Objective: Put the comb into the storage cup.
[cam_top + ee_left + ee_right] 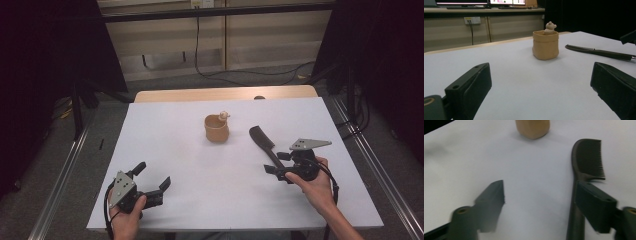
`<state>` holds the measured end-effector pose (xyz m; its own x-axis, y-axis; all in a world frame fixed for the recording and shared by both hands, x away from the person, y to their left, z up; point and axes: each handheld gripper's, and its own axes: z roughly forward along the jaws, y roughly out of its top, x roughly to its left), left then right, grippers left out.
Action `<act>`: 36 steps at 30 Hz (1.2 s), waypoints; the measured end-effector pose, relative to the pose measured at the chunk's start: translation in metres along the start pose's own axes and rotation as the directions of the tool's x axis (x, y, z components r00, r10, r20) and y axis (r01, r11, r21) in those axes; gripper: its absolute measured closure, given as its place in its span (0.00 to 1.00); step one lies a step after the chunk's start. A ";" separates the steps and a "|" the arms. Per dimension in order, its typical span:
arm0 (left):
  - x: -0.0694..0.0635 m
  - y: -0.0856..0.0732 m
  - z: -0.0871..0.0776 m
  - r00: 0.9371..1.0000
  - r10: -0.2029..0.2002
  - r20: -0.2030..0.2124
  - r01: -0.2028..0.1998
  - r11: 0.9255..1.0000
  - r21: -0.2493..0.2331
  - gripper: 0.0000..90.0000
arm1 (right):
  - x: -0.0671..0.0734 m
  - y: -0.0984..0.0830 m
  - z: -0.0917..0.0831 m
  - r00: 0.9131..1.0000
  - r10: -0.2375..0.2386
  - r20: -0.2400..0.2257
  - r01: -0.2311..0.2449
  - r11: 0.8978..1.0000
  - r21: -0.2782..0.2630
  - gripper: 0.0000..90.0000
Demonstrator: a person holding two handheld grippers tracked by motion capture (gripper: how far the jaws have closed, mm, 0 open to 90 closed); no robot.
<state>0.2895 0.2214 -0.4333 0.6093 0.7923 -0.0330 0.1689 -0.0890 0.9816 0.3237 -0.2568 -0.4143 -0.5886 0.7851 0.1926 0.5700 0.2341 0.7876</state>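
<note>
High view first: the right gripper (278,163) sits low over the white table (190,165) with its jaws spread, and the dark comb (263,140) lies flat, its handle running back between those jaws while the toothed head stretches out beyond the fingertips. Nothing gripped, as far as this angle tells. Just past the comb's head and to its left stands the tan pouch (216,129), a little bear figure (224,115) peeking from its rim. The left gripper (152,176) rests near the table's front edge, jaws wide, holding nothing.

Left gripper view: both black fingers (471,85) stand far apart on bare tabletop. Straight ahead of them, well off, is the pouch (545,45) with the bear (549,27); the comb (599,52) lies out beyond the right-hand finger.

Right gripper view: jaws open, a bit blurred. The comb (584,162) lies just inside the right-hand finger (595,205), its handle passing under that pad. No squeeze on it. The pouch (532,128) sits farther ahead.
</note>
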 end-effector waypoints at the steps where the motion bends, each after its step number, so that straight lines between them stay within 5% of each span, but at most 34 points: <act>1: 0.000 0.000 0.000 1.000 0.007 0.001 -0.007 1.000 0.004 0.04 | -0.001 0.000 0.000 1.000 0.019 0.007 -0.019 1.000 -0.009 0.19; 7: 0.000 0.000 0.001 1.000 0.003 0.004 -0.003 1.000 0.007 0.04 | -0.010 0.002 -0.005 0.992 0.120 -0.040 -0.121 0.992 -0.032 0.15; 12: -0.001 -0.001 0.002 1.000 0.012 0.008 -0.012 1.000 0.013 0.04 | -0.016 0.008 -0.008 0.996 0.087 -0.014 -0.087 0.996 0.023 0.15; 16: -0.001 -0.001 0.003 1.000 0.011 0.008 -0.011 1.000 0.016 0.04 | -0.023 0.010 -0.005 0.998 0.062 0.015 -0.062 0.998 0.017 0.11; 21: -0.001 -0.001 0.003 1.000 0.011 0.006 -0.011 1.000 0.016 0.04 | -0.026 0.013 0.001 0.992 0.120 0.032 -0.122 0.991 0.063 0.10; 25: -0.001 -0.001 0.003 1.000 0.007 0.008 -0.007 1.000 0.016 0.04 | -0.029 0.020 0.006 0.992 0.114 0.058 -0.118 0.989 0.090 0.09; 31: -0.002 -0.001 0.003 1.000 0.010 0.006 -0.010 1.000 0.016 0.04 | -0.034 0.031 0.018 0.994 0.104 0.016 -0.105 0.987 0.124 0.05; 36: 0.000 -0.001 0.002 1.000 0.013 0.004 -0.013 1.000 0.015 0.04 | -0.039 0.039 0.029 0.994 0.106 0.025 -0.109 0.976 0.189 0.09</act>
<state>0.2909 0.2198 -0.4344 0.6150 0.7883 -0.0207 0.1726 -0.1090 0.9789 0.3858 -0.2621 -0.4079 -0.5105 0.8195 0.2606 0.7289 0.2516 0.6367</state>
